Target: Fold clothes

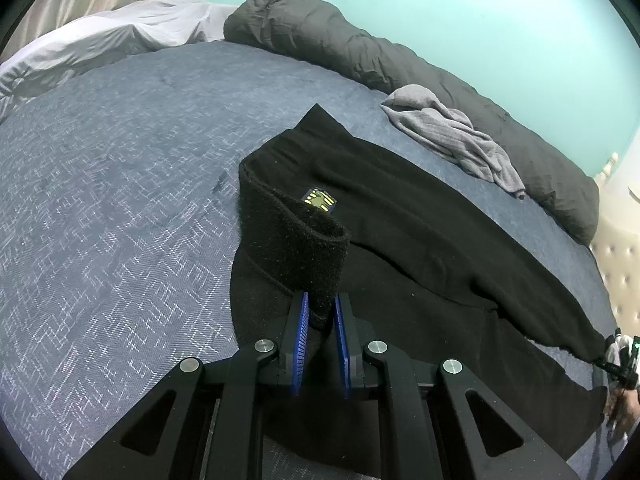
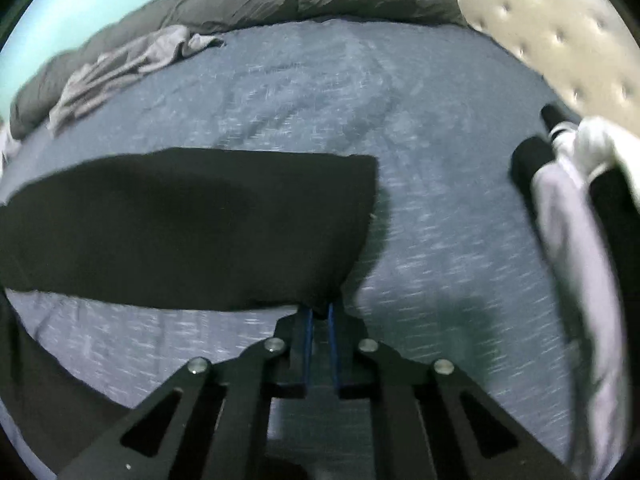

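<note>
Left wrist view: the left gripper [image 1: 322, 312] has its jaws clamped on the thick waistband end of the black trousers [image 1: 420, 240], lifting that end off the bed [image 1: 120, 200] so it curls over near the small yellow label [image 1: 319, 200]. The rest of the garment runs right and near across the blue cover, partly flat, with 1 layer lying over another. At the far right edge the right gripper [image 1: 618, 364] shows small, at the garment's other end. A crumpled grey garment [image 1: 452, 136] lies far right, just beside the dark rolled duvet [image 1: 360, 52]. The risk here, as I judge it, is that the bite takes only a narrow bit of the waistband; a sharp pull could slide the heavy fabric out from between the blue pads, or drag the lower layer askew so the edges no longer line up.

Right wrist view: this picture is blurred, which suggests fast motion. The right gripper [image 2: 319, 312] has its jaws closed on a corner of the black trousers [image 2: 180, 224], which stretch left in a raised band above the bed [image 2: 440, 160]. The hold looks to be at the very tip of the cloth, so it could slip free. If the 2 ends move at unequal speed, the span may twist or sag and land creased. A pile of white and black clothes [image 2: 568, 184] sits on the right, near enough that a wide swing might catch it.
</note>
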Demonstrator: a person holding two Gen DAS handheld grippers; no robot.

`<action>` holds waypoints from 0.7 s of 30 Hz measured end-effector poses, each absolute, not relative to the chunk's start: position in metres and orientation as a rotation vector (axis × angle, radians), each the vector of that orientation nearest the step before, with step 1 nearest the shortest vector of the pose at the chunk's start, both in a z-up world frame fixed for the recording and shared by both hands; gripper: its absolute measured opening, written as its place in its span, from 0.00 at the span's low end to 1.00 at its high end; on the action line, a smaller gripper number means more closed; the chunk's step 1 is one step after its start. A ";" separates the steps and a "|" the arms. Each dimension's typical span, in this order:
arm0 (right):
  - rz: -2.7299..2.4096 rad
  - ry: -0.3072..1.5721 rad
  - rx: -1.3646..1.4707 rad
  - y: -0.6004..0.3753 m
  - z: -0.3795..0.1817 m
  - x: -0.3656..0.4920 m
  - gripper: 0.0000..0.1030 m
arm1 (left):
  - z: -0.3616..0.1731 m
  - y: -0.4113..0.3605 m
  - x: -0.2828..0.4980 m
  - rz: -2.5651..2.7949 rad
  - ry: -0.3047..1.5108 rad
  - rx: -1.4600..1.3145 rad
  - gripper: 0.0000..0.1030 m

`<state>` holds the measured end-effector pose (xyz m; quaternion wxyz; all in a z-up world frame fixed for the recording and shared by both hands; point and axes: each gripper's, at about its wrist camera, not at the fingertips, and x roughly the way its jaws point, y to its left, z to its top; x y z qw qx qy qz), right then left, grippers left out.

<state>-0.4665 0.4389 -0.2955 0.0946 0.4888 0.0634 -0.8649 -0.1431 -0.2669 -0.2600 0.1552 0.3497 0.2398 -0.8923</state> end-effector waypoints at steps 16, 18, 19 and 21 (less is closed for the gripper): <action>-2.703 0.330 1.600 0.453 -0.292 -0.467 0.08 | -0.258 -0.270 -0.140 -2.559 0.700 0.996 0.13; -2.717 0.215 1.541 0.453 -0.278 -0.457 0.08 | -0.257 -0.272 -0.139 -2.559 0.709 0.993 0.13; -2.707 0.164 1.515 0.448 -0.272 -0.451 0.11 | -0.256 -0.273 -0.138 -2.559 0.715 0.990 0.13; -2.660 0.087 1.482 0.430 -0.267 -0.437 0.11 | -0.253 -0.276 -0.135 -2.558 0.727 0.976 0.13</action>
